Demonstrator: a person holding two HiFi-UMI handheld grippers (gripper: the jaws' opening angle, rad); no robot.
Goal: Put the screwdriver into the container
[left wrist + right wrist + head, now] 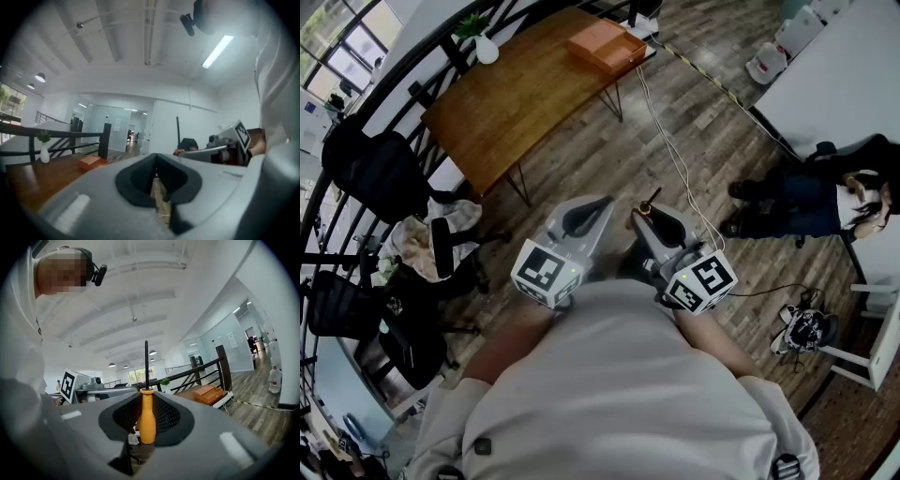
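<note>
While the person holds both tongs close to the chest, the desk (525, 94) lies well ahead of them.
An orange box (605, 45) sits on its far end, beyond both tongs. The left tongs (598, 206) are clenched together, empty. The right tongs (649, 217) are clamped on the screwdriver (147, 416), its orange handle between the jaws and its shaft pointing away.

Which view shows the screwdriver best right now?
The right gripper view: the screwdriver stands upright, orange handle clamped in the right hand-held gripper, whole shaft visible. The head view shows it small from above; the left gripper view, only an orange speck.
</note>
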